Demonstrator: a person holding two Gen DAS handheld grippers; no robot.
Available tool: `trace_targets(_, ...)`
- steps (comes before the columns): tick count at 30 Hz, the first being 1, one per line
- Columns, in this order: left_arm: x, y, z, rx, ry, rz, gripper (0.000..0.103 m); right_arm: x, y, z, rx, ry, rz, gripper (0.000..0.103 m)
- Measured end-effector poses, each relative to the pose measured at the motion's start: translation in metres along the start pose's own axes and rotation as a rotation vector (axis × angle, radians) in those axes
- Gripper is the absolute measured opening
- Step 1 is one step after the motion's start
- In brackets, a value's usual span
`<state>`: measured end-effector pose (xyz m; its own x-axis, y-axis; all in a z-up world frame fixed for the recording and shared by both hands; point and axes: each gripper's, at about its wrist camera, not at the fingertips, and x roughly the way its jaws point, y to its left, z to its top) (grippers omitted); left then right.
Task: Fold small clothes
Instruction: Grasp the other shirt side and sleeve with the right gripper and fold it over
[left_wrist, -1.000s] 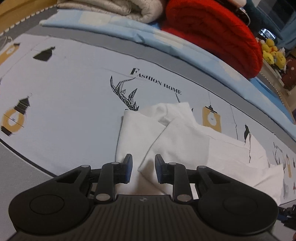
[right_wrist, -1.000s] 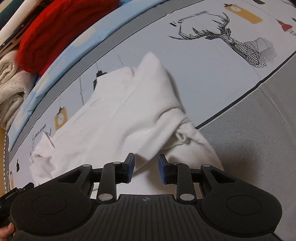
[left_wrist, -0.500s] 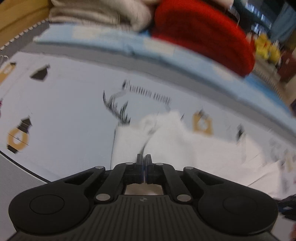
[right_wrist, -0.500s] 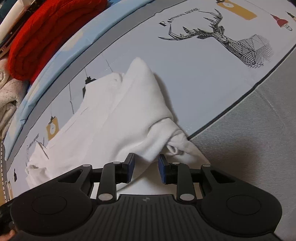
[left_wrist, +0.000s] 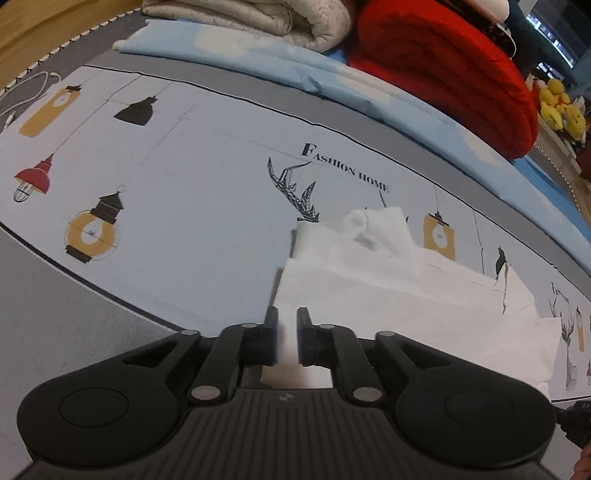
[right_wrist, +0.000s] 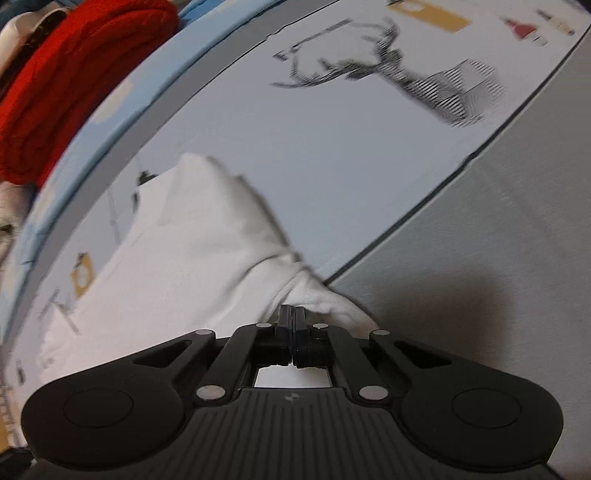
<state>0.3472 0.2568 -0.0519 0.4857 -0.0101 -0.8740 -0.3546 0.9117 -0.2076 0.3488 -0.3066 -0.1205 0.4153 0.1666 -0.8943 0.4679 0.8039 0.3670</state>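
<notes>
Pinching the white cotton garment (right_wrist: 192, 266), my right hand-held gripper (right_wrist: 291, 325) is clenched on its bunched edge; my left hand-held gripper (left_wrist: 287, 334) is released, so lifting risks a lopsided fold.

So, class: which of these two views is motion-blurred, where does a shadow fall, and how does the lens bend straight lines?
Right wrist view: the deer print is smeared, and a dark shadow falls on the grey cloth. Left wrist view: sharp, but the sheet's border line bows from fisheye distortion.
</notes>
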Motion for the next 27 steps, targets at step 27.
trace_targets(27, 0.016, -0.027, -0.004, 0.060, 0.023, -0.054, 0.027, -0.022, -0.016, 0.009, 0.096, -0.164, -0.041, 0.006)
